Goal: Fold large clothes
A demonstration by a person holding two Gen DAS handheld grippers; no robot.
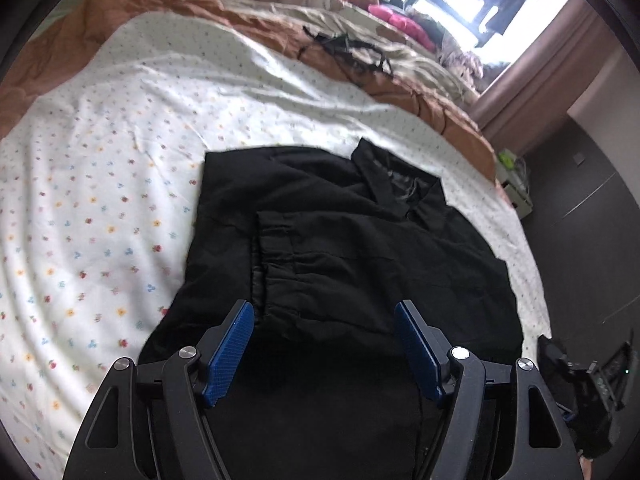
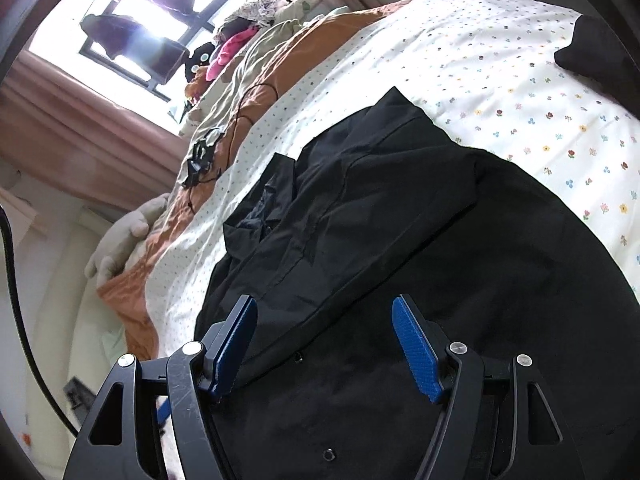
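Black jacket [image 1: 344, 248] lies flat on the floral sheet [image 1: 100, 200], sleeve folded across its front; left gripper [image 1: 324, 344] and right gripper [image 2: 324, 344] hover above it, jaws apart, empty, likely for the next fold.

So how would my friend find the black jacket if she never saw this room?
Start at the big bed with the white flowery sheet. The black jacket lies spread in the middle of that sheet, collar toward the window, with a sleeve folded across its front. It is the only large plain dark thing there; the orange blanket beyond is bright, and the black cables on it are thin.
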